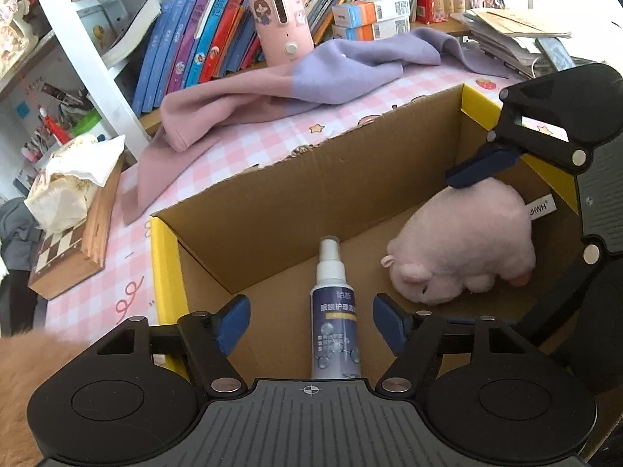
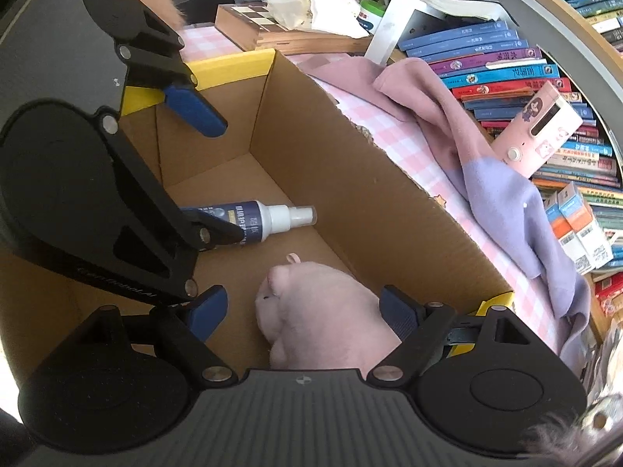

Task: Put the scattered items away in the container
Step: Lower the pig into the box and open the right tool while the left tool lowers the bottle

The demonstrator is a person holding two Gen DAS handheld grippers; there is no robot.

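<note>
An open cardboard box (image 1: 311,179) with yellow edges holds a small spray bottle (image 1: 335,319) lying on its floor and a pink plush pig (image 1: 463,249). My left gripper (image 1: 311,321) is open inside the box, its blue fingers apart on either side of the bottle without touching it. My right gripper (image 2: 303,311) is open over the plush pig (image 2: 323,319), fingers wide on both sides of it. In the right wrist view the bottle (image 2: 253,216) lies beyond the pig, and the box wall (image 2: 350,179) runs along the right.
A pink and lilac cloth (image 1: 296,85) lies on the checked table behind the box. A pink device (image 1: 280,19) stands against a row of books (image 1: 202,39). A wooden chess box (image 1: 74,241) with a bag on it sits left.
</note>
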